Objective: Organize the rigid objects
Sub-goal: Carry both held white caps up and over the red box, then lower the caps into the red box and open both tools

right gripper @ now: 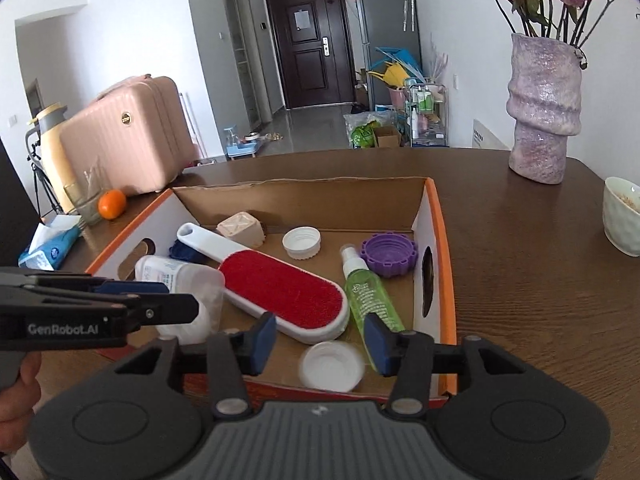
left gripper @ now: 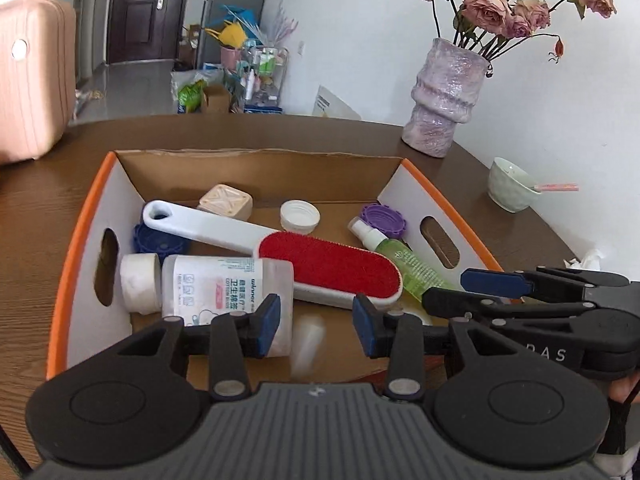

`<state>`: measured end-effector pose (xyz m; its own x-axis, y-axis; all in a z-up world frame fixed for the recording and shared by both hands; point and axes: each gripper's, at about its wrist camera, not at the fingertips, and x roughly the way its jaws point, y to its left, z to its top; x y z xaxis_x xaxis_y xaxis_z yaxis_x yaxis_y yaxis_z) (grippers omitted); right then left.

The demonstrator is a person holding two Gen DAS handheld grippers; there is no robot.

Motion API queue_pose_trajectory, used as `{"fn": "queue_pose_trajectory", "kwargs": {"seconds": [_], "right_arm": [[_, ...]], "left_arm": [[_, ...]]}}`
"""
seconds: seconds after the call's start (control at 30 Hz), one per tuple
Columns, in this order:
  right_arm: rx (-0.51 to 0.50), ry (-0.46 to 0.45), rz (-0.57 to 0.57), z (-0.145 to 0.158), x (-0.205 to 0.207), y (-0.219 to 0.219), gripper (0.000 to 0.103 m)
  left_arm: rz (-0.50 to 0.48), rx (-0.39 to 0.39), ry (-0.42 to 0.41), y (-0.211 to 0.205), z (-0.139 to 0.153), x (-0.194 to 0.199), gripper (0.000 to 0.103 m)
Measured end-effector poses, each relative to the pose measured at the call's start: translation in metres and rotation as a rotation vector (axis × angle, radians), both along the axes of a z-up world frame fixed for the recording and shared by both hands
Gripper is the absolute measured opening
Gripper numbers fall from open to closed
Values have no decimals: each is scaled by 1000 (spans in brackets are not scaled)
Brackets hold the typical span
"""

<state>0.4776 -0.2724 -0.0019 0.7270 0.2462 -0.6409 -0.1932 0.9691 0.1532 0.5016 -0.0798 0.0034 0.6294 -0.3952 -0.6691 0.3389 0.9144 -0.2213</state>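
Note:
An orange-rimmed cardboard box (left gripper: 80, 216) (right gripper: 444, 240) on the brown table holds a red lint brush (left gripper: 328, 268) (right gripper: 280, 288), a cotton-bud jar (left gripper: 216, 288) (right gripper: 180, 276), a green spray bottle (left gripper: 404, 260) (right gripper: 368, 288), a white cap (left gripper: 300, 216) (right gripper: 302, 242), a purple lid (left gripper: 384, 220) (right gripper: 390, 254), a beige cube (left gripper: 226, 202) (right gripper: 242, 228) and a blue lid (left gripper: 160, 240). A white lid (right gripper: 332, 366) lies near the front. My left gripper (left gripper: 316, 324) is open and empty above the jar. My right gripper (right gripper: 320, 340) is open and empty above the white lid.
A purple vase of dried roses (left gripper: 444, 100) (right gripper: 544, 108) and a pale bowl (left gripper: 512, 184) (right gripper: 624, 216) stand at the right. A pink suitcase (right gripper: 128, 136), an orange (right gripper: 112, 204), a glass (right gripper: 88, 200) and a tissue pack (right gripper: 52, 244) are at the left.

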Motion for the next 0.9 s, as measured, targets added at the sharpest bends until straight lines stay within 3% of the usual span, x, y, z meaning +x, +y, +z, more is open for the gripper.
{"fn": "queue_pose_trajectory", "kwargs": {"seconds": [0.3,0.67,0.9], "right_arm": [[3,-37,-5,25,-13,-4,54],[14,-151,16,79,-84,-5,58],[-8,-268,-16,101,-145,-12,77]], "left_arm": [[10,15,-51,8,27,-25,48],[71,41,-214,29,85,-111,49],[160,104,-340,45,98,-174,55]]}}
